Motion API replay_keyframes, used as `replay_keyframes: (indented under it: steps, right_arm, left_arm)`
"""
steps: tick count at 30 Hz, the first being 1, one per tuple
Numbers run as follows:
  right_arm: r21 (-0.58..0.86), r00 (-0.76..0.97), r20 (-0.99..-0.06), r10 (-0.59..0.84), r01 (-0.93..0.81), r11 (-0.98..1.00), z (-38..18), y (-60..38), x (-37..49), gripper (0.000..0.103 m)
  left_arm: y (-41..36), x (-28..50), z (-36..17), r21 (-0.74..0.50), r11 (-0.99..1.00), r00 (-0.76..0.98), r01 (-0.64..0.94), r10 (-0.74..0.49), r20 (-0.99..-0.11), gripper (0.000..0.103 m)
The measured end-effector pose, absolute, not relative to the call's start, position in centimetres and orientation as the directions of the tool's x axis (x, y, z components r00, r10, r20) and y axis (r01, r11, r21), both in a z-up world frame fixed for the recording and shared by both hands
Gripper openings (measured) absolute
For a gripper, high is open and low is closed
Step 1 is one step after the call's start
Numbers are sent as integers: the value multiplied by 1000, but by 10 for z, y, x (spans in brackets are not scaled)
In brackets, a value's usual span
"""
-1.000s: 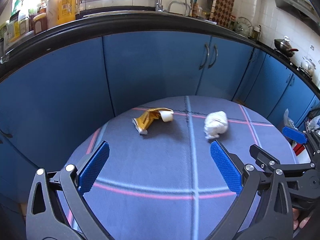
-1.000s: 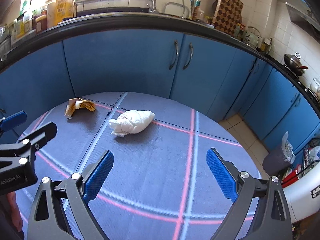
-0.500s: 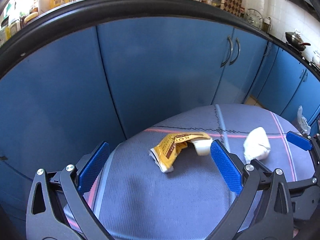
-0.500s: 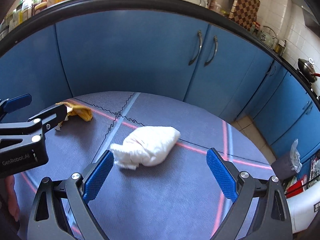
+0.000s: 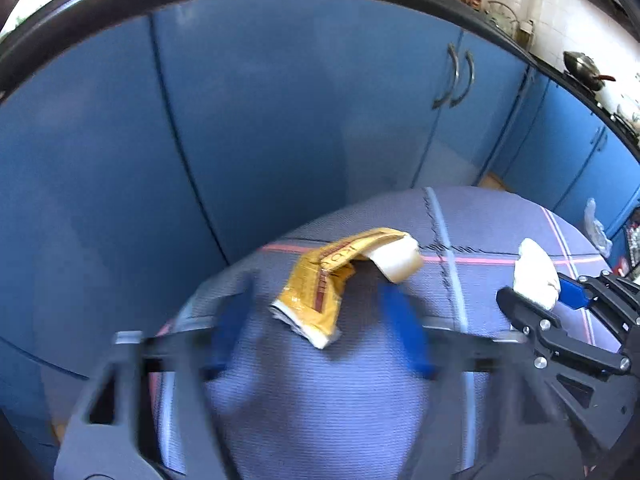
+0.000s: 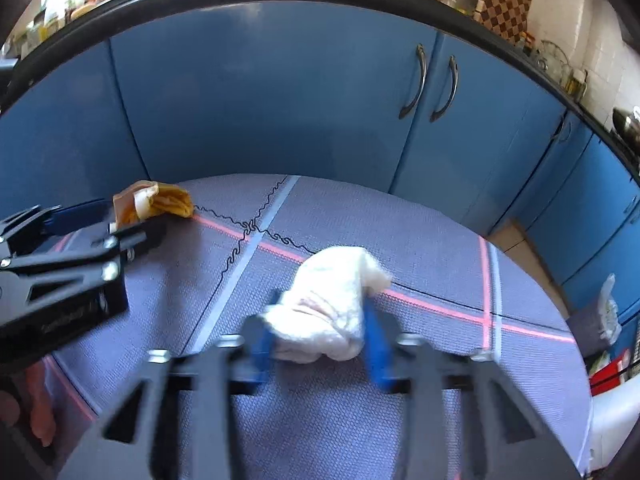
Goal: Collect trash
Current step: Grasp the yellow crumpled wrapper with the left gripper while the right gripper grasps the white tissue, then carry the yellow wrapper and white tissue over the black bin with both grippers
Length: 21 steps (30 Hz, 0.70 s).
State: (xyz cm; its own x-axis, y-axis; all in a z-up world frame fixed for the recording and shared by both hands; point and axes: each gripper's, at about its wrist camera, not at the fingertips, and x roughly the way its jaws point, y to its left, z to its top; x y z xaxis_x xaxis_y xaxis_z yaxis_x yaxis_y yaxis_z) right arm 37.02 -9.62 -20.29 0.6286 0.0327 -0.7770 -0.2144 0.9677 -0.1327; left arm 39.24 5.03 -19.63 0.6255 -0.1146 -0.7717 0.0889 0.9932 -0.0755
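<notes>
Small grey bin (image 6: 588, 326) beside the cabinets holds a white bag (image 6: 609, 308).

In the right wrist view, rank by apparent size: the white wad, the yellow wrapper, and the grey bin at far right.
1. white wad, largest, though nearest the camera.
2. grey bin and yellow wrapper look alike; both partly hidden, so no ranking.

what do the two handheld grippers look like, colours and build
Both match: black angular frames with triangular cut-outs and silver screws, tipped with blue ribbed pads. The left gripper and right gripper blur in their own views. Faint white lettering marks the left gripper's body in the right wrist view. No cables or sleeves show.
</notes>
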Motion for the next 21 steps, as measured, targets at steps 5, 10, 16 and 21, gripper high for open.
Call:
replay_keyframes:
  steps: [5, 10, 16, 21]
  right_arm:
    - [-107, 621, -782, 44, -203, 973, -201, -103, 364, 25]
    - [-93, 620, -783, 45, -189, 978, -191, -116, 347, 25]
    - [-102, 635, -772, 32, -173, 980, -168, -130, 313, 25]
    - [-109, 652, -758, 22, -159, 981, -146, -149, 274, 25]
  left_arm:
    - [48, 382, -190, -107, 985, 637, 134, -168, -752, 29]
    - [38, 363, -174, -102, 981, 648, 165, -186, -738, 29]
    - [22, 333, -147, -99, 976, 666, 196, -207, -716, 29]
    - [8, 296, -128, -77, 970, 674, 232, -218, -705, 29]
